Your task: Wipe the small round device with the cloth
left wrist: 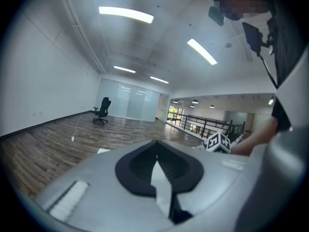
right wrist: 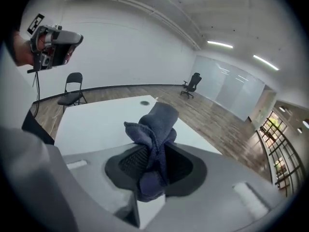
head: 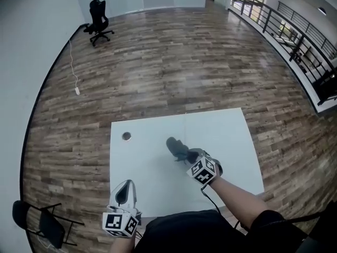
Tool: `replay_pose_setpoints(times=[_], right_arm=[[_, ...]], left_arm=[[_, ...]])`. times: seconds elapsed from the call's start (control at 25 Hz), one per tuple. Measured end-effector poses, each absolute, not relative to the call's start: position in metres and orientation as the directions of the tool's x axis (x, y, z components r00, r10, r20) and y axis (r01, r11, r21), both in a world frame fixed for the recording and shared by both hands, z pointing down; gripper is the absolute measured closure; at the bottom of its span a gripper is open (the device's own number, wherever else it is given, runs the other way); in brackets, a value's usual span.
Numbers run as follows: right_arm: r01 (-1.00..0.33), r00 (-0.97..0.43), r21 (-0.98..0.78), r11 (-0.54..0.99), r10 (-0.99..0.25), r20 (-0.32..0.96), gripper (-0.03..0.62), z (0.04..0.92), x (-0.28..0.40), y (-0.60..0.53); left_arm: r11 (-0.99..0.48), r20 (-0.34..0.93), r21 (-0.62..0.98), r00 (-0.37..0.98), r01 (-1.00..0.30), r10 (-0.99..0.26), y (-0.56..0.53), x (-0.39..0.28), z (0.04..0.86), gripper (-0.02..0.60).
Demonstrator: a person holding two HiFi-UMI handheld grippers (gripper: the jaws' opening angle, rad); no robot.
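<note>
R tool [head: 190, 155] nips 1 cloth [right wrist: 157, 124]; 1 device [head: 126, 136].

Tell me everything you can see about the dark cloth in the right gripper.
The cloth is dark blue-grey, soft and fuzzy, like a microfibre or terry rag. It is bunched into thick folds rather than spread flat. The right gripper has its jaws closed on the cloth's lower end, and the crumpled bulk sticks out past the jaw tips. It is held over the middle of the white table, apparently clear of the surface. Nothing but the jaws seems to touch it.
</note>
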State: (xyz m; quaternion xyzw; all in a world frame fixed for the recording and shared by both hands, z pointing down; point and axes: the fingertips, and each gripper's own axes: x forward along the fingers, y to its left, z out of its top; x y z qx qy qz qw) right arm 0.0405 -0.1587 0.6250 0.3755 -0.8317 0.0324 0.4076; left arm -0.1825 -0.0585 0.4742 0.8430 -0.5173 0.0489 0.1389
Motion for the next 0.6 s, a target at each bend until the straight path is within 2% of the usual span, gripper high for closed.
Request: replay_pose_setpoints(times=[0.24, 0.6], right_arm=[[-0.683, -0.324, 0.187, 0.706, -0.522, 0.789, 0.499, 0.670, 0.057, -0.164], [-0.724, -0.301, 0.103, 0.682, -0.447, 0.843, 0.499, 0.704, 0.079, -0.156]], left_arm=[[-0.417, 0.238, 0.151, 0.443, -0.896, -0.865, -0.050, -0.183, 0.460, 0.578], [-0.395, 0.280, 0.129, 0.416, -0.910, -0.865, -0.038, -0.176, 0.463, 0.578]])
